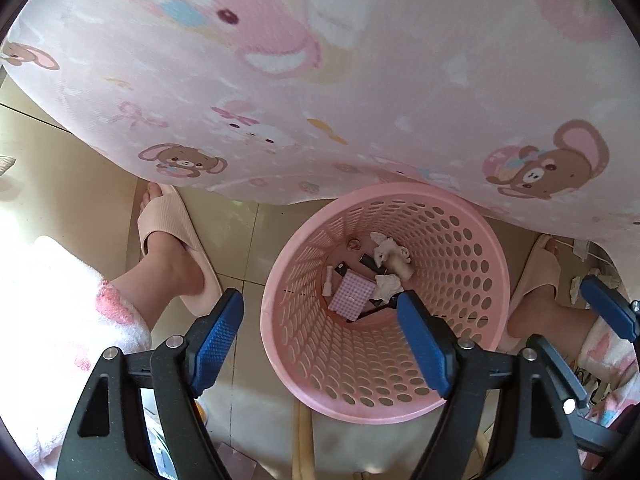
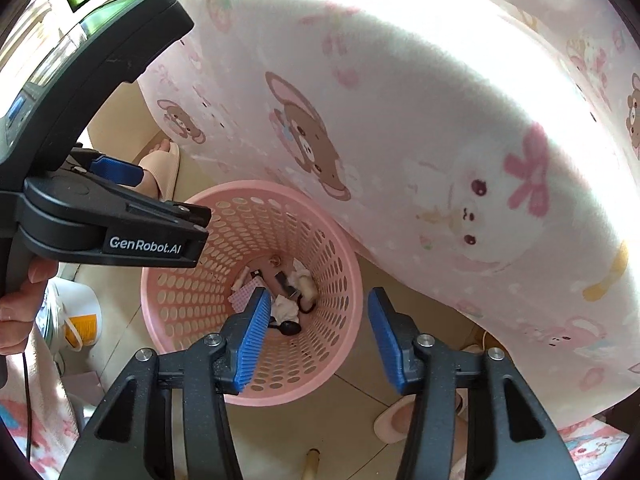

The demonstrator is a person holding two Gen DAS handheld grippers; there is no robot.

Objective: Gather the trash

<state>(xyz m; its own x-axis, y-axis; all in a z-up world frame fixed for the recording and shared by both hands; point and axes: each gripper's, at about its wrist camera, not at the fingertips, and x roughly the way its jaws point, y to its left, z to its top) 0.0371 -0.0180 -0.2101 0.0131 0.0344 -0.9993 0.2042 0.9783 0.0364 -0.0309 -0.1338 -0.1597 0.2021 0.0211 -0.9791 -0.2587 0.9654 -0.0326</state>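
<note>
A pink perforated basket (image 1: 472, 264) stands on the tiled floor below both grippers; it also shows in the right wrist view (image 2: 192, 304). Inside lie crumpled white tissues (image 1: 386, 250), a pink checked card (image 1: 354, 294) and dark small items. My left gripper (image 1: 320, 312) is open and empty above the basket's near rim. My right gripper (image 2: 316, 308) is open and empty above the basket mouth. The left gripper's body (image 2: 120, 228) appears at the left of the right wrist view.
A pink cartoon-print cloth (image 1: 320, 80) hangs over a table edge just beyond the basket. The person's feet in pink slippers (image 1: 176, 240) stand on either side. A white and yellow container (image 2: 80, 320) stands on the floor at left.
</note>
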